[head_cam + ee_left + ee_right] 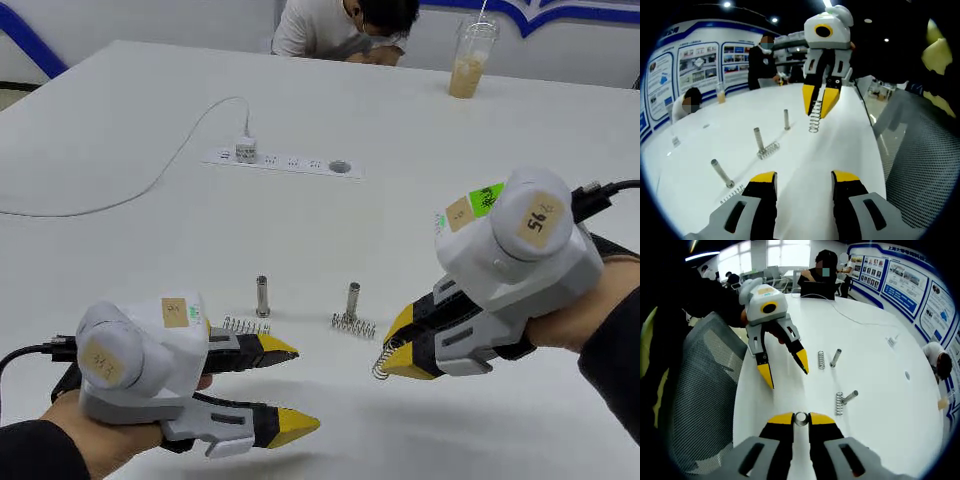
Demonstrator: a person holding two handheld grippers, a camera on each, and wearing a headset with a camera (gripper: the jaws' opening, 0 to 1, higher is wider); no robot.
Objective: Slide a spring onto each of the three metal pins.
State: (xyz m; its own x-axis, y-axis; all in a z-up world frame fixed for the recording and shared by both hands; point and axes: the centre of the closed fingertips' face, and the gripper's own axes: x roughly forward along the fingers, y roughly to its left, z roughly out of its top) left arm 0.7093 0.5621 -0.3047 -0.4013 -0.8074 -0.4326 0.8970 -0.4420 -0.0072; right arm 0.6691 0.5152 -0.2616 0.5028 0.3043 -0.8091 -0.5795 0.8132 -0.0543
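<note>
Two short metal pins [262, 295] [352, 298] stand upright on the white table [150, 120]. A loose spring [246, 325] lies by the left pin and another spring [353, 324] by the right one. My right gripper [393, 358] is shut on a third spring [381, 364], held above the table right of the pins; that spring [801, 418] shows end-on between its tips. My left gripper [298, 388] is open, nothing in it, near the front edge. The left gripper view shows three pins [722, 174] [759, 140] [786, 119] and the held spring [814, 120].
A white power strip [285, 160] with a plugged cable lies behind the pins. An iced drink cup [470, 62] stands at the far right. A person [340, 25] sits at the table's far edge. A mesh chair [700, 390] is beside the table.
</note>
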